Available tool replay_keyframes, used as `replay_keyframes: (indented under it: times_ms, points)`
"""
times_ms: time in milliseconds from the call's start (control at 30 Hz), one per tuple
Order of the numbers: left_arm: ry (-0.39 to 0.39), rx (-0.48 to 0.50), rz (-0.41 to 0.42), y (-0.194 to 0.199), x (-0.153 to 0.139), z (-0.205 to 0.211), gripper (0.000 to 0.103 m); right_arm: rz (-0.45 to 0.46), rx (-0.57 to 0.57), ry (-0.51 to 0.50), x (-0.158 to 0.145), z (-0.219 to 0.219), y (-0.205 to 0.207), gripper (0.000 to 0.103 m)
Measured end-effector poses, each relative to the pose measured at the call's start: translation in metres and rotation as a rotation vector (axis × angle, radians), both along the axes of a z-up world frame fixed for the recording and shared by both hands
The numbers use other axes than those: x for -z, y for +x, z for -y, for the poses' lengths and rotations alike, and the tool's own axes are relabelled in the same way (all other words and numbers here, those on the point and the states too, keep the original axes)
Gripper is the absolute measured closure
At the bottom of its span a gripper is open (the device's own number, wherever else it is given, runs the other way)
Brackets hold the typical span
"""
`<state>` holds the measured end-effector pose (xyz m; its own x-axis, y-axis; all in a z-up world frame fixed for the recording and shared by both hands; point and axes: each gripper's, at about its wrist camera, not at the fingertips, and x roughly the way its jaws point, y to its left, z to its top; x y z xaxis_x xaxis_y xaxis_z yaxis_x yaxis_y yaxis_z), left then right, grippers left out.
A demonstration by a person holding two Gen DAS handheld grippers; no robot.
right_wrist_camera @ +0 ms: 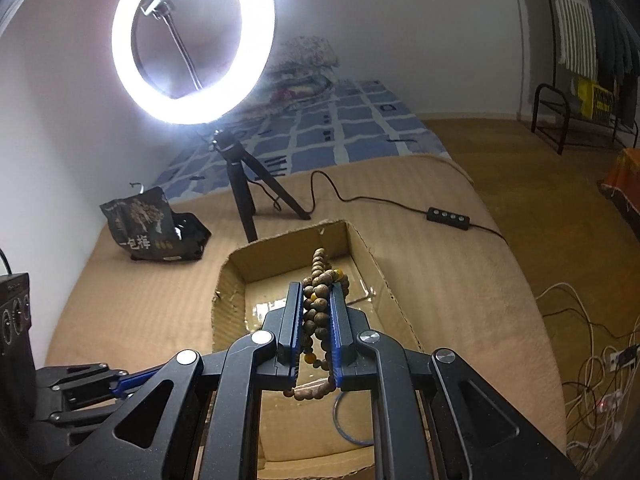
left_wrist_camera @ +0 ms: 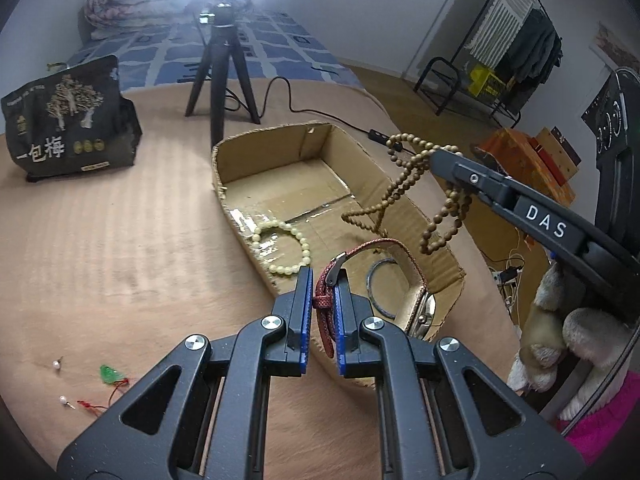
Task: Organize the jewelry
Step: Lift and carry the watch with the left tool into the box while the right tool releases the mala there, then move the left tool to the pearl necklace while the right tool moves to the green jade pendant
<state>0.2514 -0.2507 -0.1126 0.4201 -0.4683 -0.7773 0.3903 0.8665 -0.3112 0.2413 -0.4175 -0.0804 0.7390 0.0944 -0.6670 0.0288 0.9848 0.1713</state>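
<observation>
My left gripper (left_wrist_camera: pixel 323 280) is shut on the red strap of a wristwatch (left_wrist_camera: pixel 412 268), whose metal case hangs over the near corner of an open cardboard box (left_wrist_camera: pixel 276 148). My right gripper (right_wrist_camera: pixel 316 296) is shut on a bunch of brown wooden beads (right_wrist_camera: pixel 320 280); in the left wrist view that bead string (left_wrist_camera: pixel 404 172) dangles in loops above the box's right wall. Inside the box lie a pale bead bracelet (left_wrist_camera: pixel 282 246) and a thin dark bangle (left_wrist_camera: pixel 378 288). On the blanket at the lower left lie a green pendant on red cord (left_wrist_camera: pixel 110 374) and two pearl earrings (left_wrist_camera: pixel 57 365).
A beige blanket (left_wrist_camera: pixel 120 240) covers the bed. A tripod (left_wrist_camera: pixel 224 80) with a lit ring light (right_wrist_camera: pixel 192 44) stands behind the box, its cable and switch (right_wrist_camera: pixel 448 214) running right. A dark snack bag (left_wrist_camera: pixel 70 120) sits at left. A plush toy (left_wrist_camera: pixel 560 320) is at right.
</observation>
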Motion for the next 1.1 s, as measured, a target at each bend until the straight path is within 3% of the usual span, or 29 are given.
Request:
replay_keyframes:
  times_ms: [367, 433, 533, 1100]
  points:
    - [0.0, 0.039, -0.006, 0.0, 0.001, 0.015, 0.092, -0.016, 0.04, 0.044, 0.005, 0.008, 0.004, 0.092]
    - [-0.009, 0.053, -0.022, 0.001, 0.002, 0.017, 0.08, -0.02, 0.038, 0.062, 0.005, 0.009, 0.006, 0.091]
    - [0.002, 0.051, -0.013, 0.0, 0.001, 0.018, 0.079, -0.019, 0.057, 0.058, 0.005, 0.009, 0.005, 0.077]
    - [0.043, -0.002, 0.045, -0.011, -0.017, -0.02, 0.079, 0.01, 0.061, 0.065, -0.01, 0.006, -0.007, 0.076]
